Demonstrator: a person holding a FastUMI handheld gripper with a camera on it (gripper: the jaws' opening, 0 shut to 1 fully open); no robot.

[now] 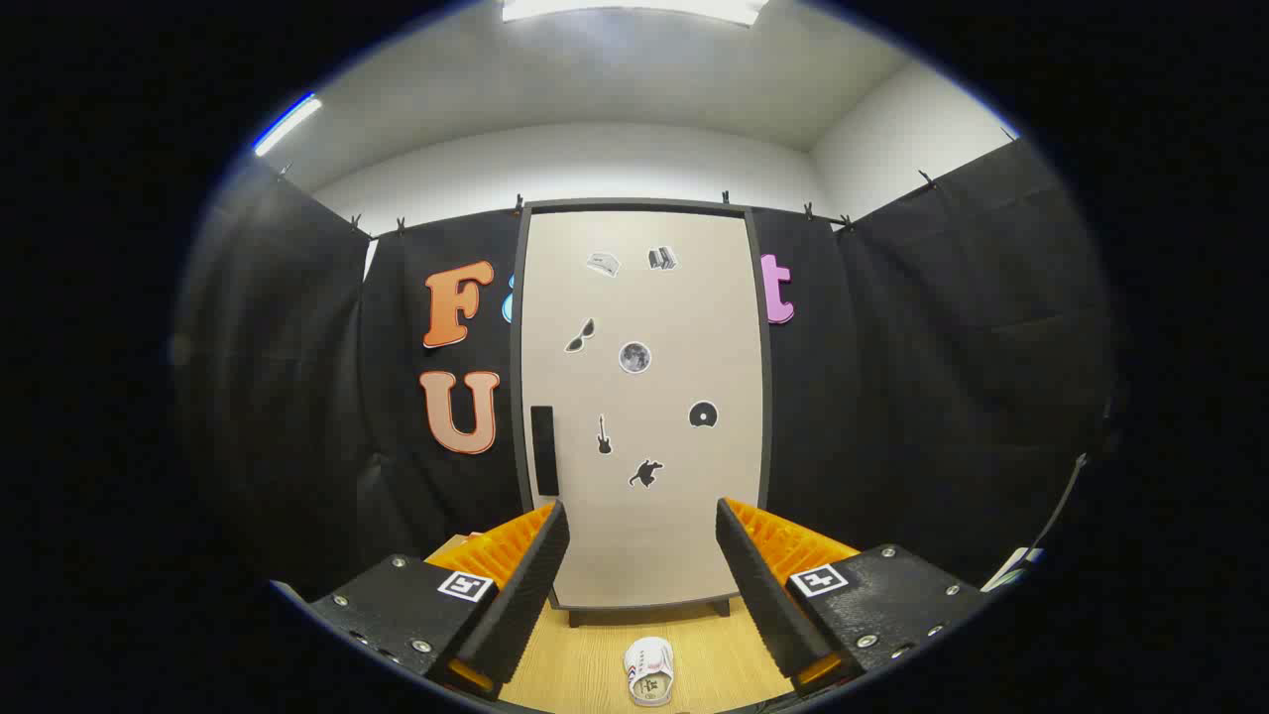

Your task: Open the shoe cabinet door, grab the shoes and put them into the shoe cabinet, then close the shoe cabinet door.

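We see the gripper (642, 575) held up in front of a tall shoe cabinet (639, 397) whose pale beige door sits shut inside a dark grey frame. The gripper's two fingers (525, 585) stand wide apart with nothing between them, and neither one touches anything. The cabinet stands upright on a light wooden floor (595, 664), at the far edge of that floor and against the black cloth wall of the booth (942, 397), and it rests on short dark feet that we can make out just under its lower edge. On the door, close to its left edge and about level with the fingertips' far side, we see a narrow black vertical handle (544, 450). Small stickers are scattered over the door face (634, 357); they are too small for us to describe with any confidence beyond dark and grey shapes. Down on the wooden floor, between the two fingers and nearer to us than the cabinet's base, lies a single white shoe (649, 671) with some dark and red marking on its top; it sits apart from the cabinet, with a strip of bare floor between them, and it is well clear of both fingers. Beyond the left finger we notice a small patch of something tan at the floor's left edge, too hidden to identify. Above the cloth wall we see a plain white wall and a bright ceiling light (634, 10).
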